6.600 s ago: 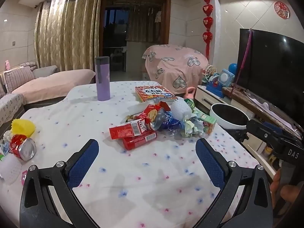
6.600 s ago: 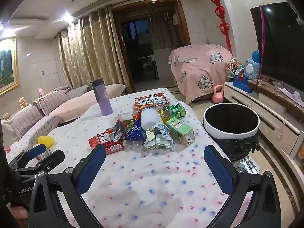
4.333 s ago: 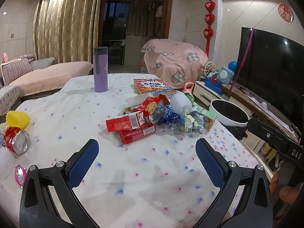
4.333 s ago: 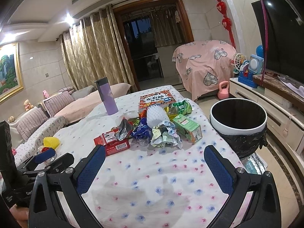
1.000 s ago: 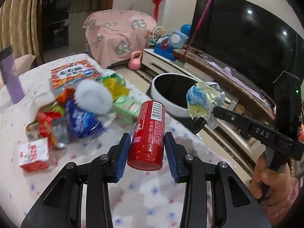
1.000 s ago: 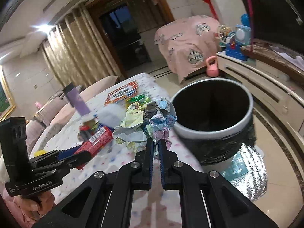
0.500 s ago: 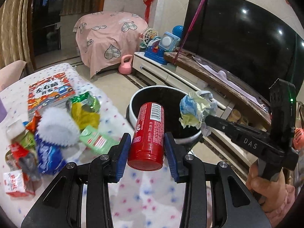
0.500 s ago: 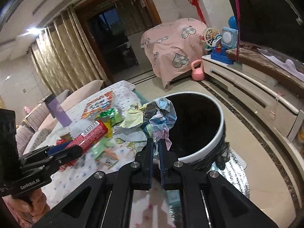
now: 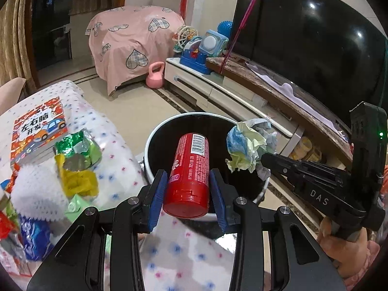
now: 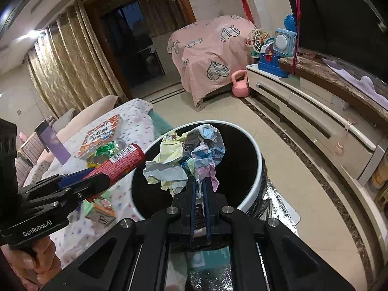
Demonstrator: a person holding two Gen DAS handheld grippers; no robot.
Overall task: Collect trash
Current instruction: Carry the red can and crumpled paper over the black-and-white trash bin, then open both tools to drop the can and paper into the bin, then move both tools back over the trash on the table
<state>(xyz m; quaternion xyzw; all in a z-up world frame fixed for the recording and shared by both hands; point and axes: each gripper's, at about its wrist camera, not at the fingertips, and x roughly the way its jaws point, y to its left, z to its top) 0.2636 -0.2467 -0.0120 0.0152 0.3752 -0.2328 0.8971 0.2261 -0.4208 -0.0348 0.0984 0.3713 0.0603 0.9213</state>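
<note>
Both loads poised over the bin (image 9: 155, 143). My left gripper (image 9: 189, 189) is closed on the red can (image 9: 190, 167), pads clamping its lower half; the can's long axis runs forward along the fingers, base toward me and barcoded end pointing out over the bin's dark mouth. My right gripper (image 10: 200, 189) is pinched almost fully together on the paper wad (image 10: 186, 160), which bulges beyond the fingertips. In the right wrist view the wad hangs over the opening, inside the white rim, while the can's far end only reaches the rim on the table side. The bin thus lies ahead of and below both grippers, and the right one appears nearer its centre. I judge that the wad can drop where it is; the can may need carrying further forward first, or it could strike the rim. Remaining wrappers (image 9: 75, 162) lie on the table (image 9: 114, 145), left of the bin
</note>
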